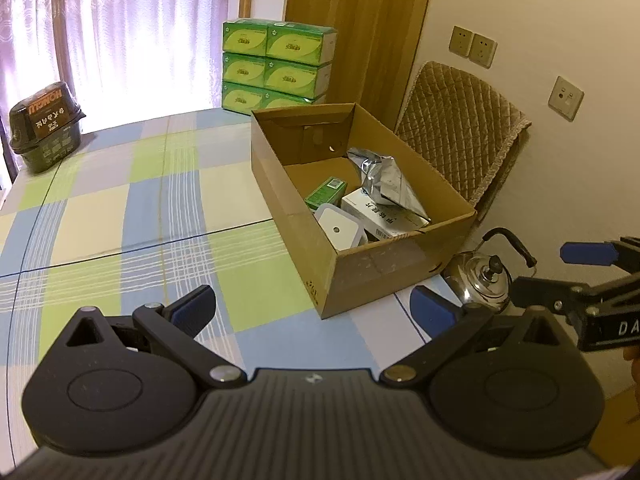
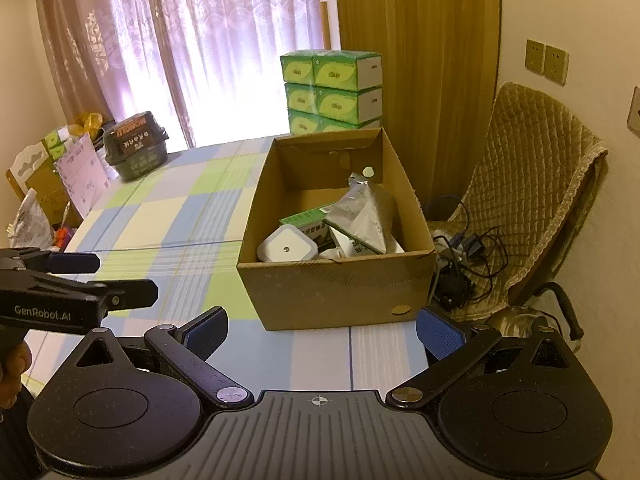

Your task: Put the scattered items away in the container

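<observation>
An open cardboard box stands on the checked tablecloth. Inside lie a silver foil pouch, a small green box, a white square device and a white printed carton. My left gripper hovers open and empty in front of the box's near left corner. My right gripper is open and empty just short of the box's front wall. Each gripper shows at the edge of the other's view: the right gripper, the left gripper.
A dark green tub sits at the table's far left. Green tissue boxes are stacked behind the table. A steel kettle and a padded chair with cables stand to the right.
</observation>
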Available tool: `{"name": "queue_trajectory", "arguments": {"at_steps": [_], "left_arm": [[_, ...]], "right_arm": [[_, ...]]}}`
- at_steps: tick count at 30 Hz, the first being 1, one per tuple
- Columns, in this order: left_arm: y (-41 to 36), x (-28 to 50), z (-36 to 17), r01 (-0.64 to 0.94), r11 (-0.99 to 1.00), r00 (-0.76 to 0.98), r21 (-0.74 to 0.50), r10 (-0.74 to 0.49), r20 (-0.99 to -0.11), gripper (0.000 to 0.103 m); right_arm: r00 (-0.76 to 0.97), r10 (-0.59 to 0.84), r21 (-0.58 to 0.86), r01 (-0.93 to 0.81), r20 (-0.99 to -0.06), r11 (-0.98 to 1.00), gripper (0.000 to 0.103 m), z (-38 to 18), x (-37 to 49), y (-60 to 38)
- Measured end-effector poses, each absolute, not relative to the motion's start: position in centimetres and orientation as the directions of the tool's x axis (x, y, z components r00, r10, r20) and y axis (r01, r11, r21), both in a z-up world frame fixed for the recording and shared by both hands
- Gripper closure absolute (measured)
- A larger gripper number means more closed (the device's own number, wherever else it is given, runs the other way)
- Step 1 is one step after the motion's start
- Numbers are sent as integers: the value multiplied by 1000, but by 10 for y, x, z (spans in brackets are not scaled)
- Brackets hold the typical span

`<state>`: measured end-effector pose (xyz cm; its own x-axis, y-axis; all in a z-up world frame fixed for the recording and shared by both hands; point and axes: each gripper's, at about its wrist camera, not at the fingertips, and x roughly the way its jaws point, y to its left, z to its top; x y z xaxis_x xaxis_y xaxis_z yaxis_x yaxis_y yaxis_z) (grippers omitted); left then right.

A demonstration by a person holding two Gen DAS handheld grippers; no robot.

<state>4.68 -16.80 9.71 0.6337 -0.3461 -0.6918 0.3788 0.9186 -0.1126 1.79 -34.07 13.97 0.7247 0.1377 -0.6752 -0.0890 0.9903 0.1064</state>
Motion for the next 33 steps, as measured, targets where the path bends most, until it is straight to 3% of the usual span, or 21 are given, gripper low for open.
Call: {"name": "queue_trajectory", "arguments": {"at_steps": [33], "left_arm": [[-178,42,90,369,923,623,-112,-335,-707,1]], "right_arm": [[750,94,90,-47,-655,995,0,137,5,-342]]}}
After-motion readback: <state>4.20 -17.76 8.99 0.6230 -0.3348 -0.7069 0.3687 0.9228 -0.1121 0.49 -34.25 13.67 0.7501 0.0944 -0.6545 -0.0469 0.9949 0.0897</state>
